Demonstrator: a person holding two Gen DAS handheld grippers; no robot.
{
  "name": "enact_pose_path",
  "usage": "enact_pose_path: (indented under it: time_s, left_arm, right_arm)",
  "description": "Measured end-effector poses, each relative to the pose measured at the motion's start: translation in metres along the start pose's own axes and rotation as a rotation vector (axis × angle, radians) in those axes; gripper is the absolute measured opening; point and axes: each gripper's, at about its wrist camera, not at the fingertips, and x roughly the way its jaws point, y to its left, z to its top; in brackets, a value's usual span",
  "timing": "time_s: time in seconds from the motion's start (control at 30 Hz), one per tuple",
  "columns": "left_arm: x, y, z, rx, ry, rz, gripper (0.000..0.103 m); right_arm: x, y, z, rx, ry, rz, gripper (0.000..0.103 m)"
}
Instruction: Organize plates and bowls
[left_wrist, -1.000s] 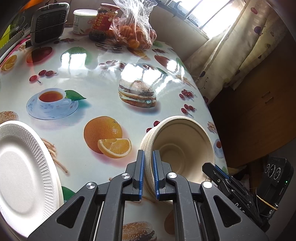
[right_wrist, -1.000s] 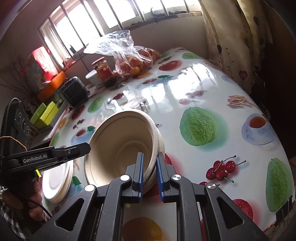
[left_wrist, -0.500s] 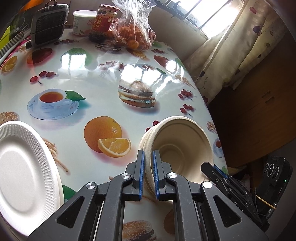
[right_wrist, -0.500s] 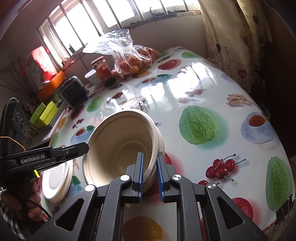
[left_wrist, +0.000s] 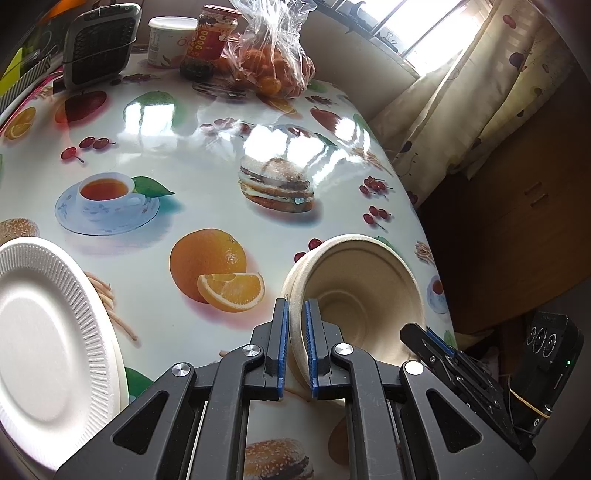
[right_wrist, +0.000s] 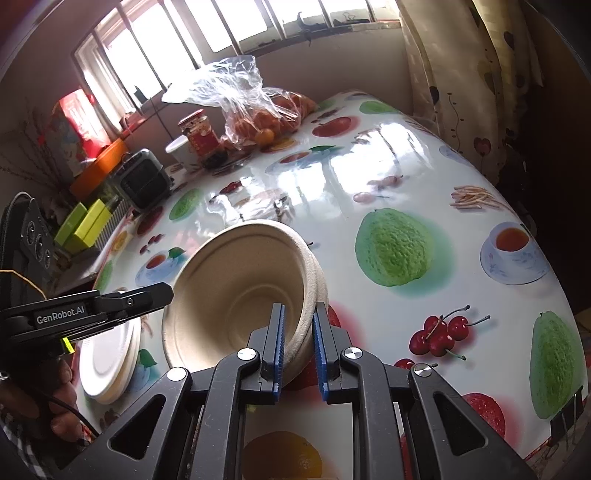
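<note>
A stack of beige paper bowls (left_wrist: 365, 295) is held between both grippers, tilted above the table. My left gripper (left_wrist: 295, 314) is shut on the stack's left rim. My right gripper (right_wrist: 298, 317) pinches the opposite rim of the same stack (right_wrist: 236, 295), its jaws a little wider than before. The right gripper's fingers (left_wrist: 436, 343) show at the bowl's lower right in the left wrist view. A stack of white foam plates (left_wrist: 44, 332) lies on the table at the left, also seen in the right wrist view (right_wrist: 107, 362).
The table (left_wrist: 166, 147) wears a glossy fruit-print cloth. At its far end stand a bag of oranges (left_wrist: 273, 62), a red jar (left_wrist: 208, 40), a white tub (left_wrist: 166, 37) and a small grey heater (left_wrist: 99, 44). Curtains (right_wrist: 461, 92) hang by the right edge.
The bowl stack has sunk and tilted slightly. The right gripper's jaws have spread a little around the rim. The left gripper holds as before.
</note>
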Motion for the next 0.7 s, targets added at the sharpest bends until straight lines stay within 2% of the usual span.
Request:
enact_pose_path:
  time_s: [0.13, 0.27, 0.57, 0.7]
  left_arm:
    - [0.0001, 0.0006, 0.0001, -0.005, 0.0, 0.001, 0.009]
    - [-0.0004, 0.0019, 0.0002, -0.01, -0.003, 0.001, 0.009]
    - [0.0019, -0.0002, 0.0, 0.007, -0.001, 0.014, 0.009]
    - [0.0032, -0.001, -0.0002, 0.016, -0.001, 0.027, 0.017]
  right_arm:
    - [0.0002, -0.0004, 0.0008, 0.001, 0.0, -0.003, 0.017]
    - [0.0005, -0.0017, 0.0004, 0.001, 0.001, -0.005, 0.024]
    - [0.0009, -0.002, 0.0005, 0.005, 0.002, -0.008, 0.026]
    - [0.002, -0.0049, -0.0004, 0.013, 0.003, -0.005, 0.029]
